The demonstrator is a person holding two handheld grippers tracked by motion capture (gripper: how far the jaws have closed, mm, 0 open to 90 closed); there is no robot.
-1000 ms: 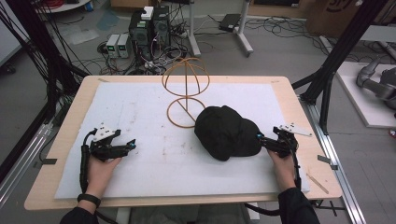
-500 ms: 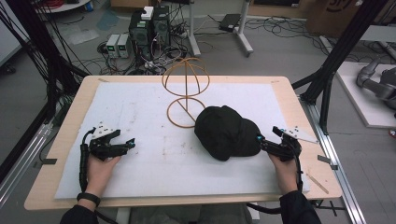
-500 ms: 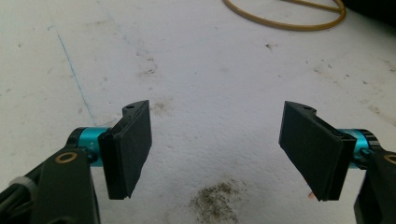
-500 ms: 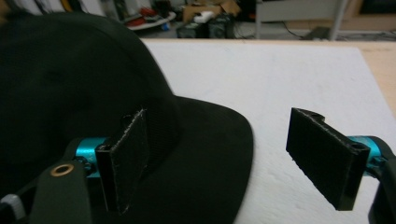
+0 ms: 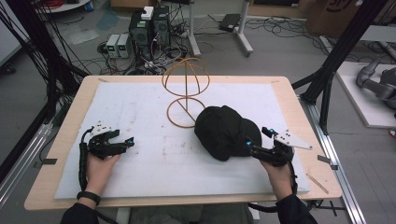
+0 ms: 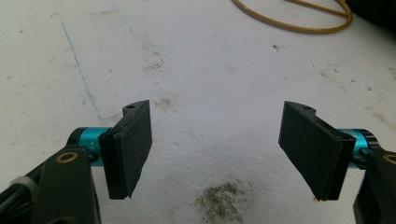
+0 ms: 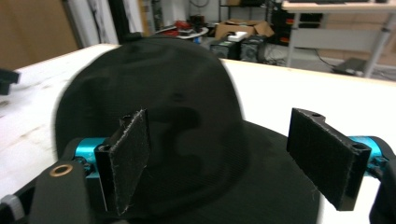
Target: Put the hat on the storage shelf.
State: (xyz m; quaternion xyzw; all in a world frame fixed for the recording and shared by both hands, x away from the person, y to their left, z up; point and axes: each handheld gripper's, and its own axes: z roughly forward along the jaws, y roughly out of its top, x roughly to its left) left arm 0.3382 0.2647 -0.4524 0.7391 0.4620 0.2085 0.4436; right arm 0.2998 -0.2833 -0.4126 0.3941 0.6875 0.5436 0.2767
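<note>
A black baseball cap (image 5: pixel 224 132) lies on the white mat right of centre, its brim toward the right hand. My right gripper (image 5: pixel 251 145) is open at the brim's edge; in the right gripper view the cap (image 7: pixel 159 116) sits just ahead, its brim (image 7: pixel 252 186) reaching between the spread jaws. A golden wire hat stand (image 5: pixel 186 91) rises just behind the cap, its ring base (image 6: pixel 289 16) visible in the left gripper view. My left gripper (image 5: pixel 127 142) rests open on the mat at the left, nothing between its fingers (image 6: pixel 128 149).
The white mat (image 5: pixel 154 154) covers a wooden table (image 5: pixel 285 88) with edges all around. Black frame posts (image 5: pixel 327 70) stand at the table's sides. Computers and cables (image 5: pixel 149 32) lie on the floor beyond the far edge.
My right gripper has edged left toward the cap, onto the brim's edge. The left gripper has stayed in place.
</note>
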